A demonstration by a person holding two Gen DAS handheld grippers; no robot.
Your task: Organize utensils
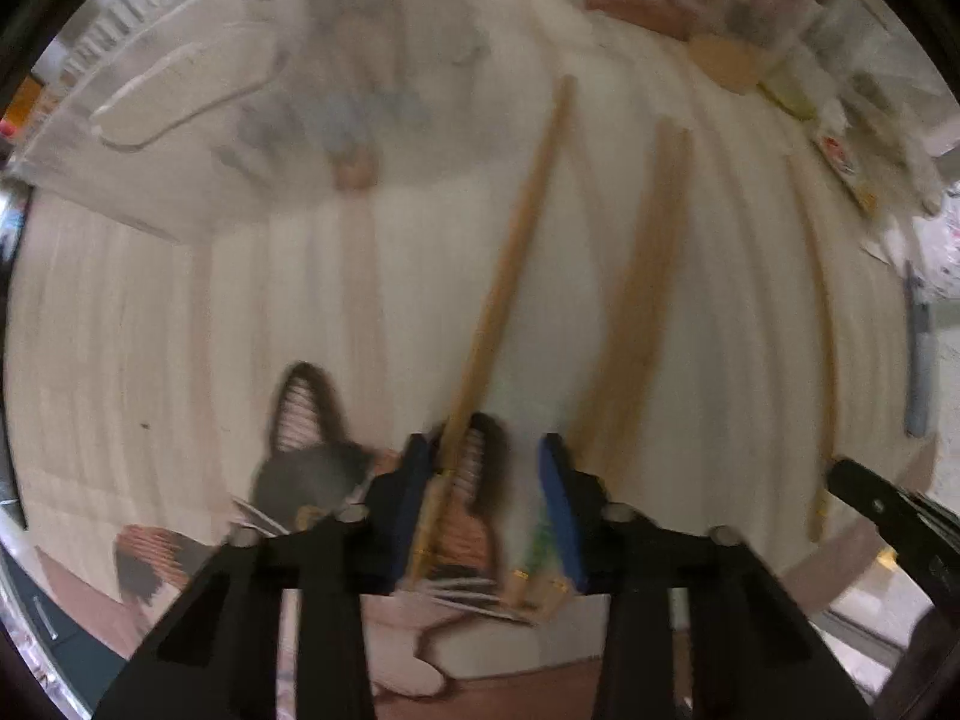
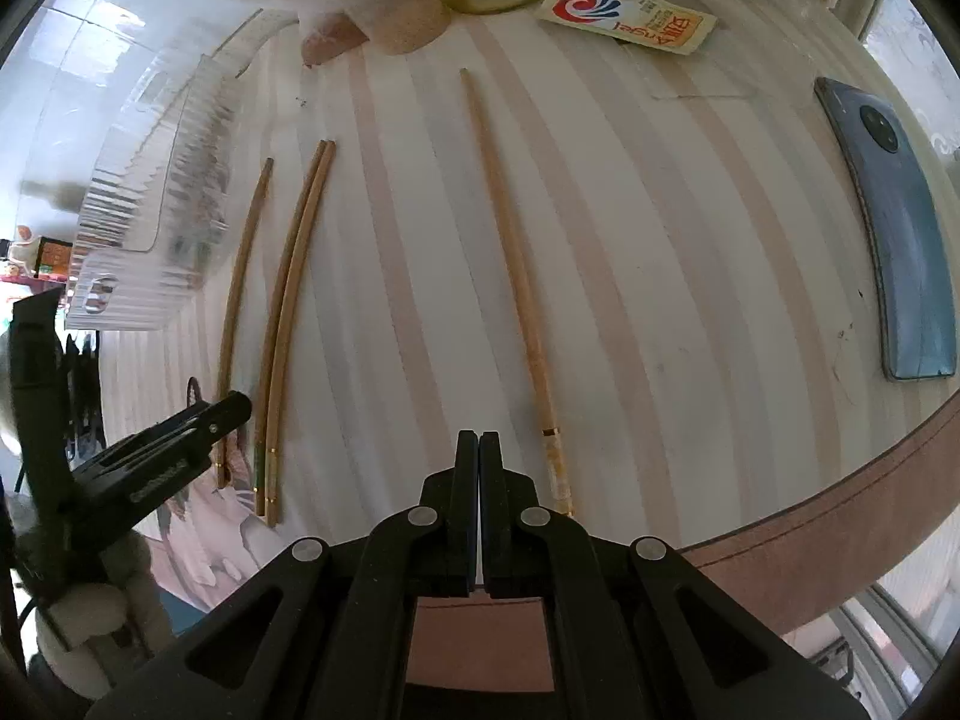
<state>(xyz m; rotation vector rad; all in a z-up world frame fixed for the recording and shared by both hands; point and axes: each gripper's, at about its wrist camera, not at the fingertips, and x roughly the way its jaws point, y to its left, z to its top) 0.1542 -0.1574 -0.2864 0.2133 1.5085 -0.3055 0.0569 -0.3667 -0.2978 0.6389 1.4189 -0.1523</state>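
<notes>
Left view motion-blurred; right view sharp, daylit, with fisheye bending at edges.

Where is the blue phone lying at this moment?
In the right wrist view the blue phone lies on the striped table at the far right, near its edge, right of the single chopstick.
</notes>
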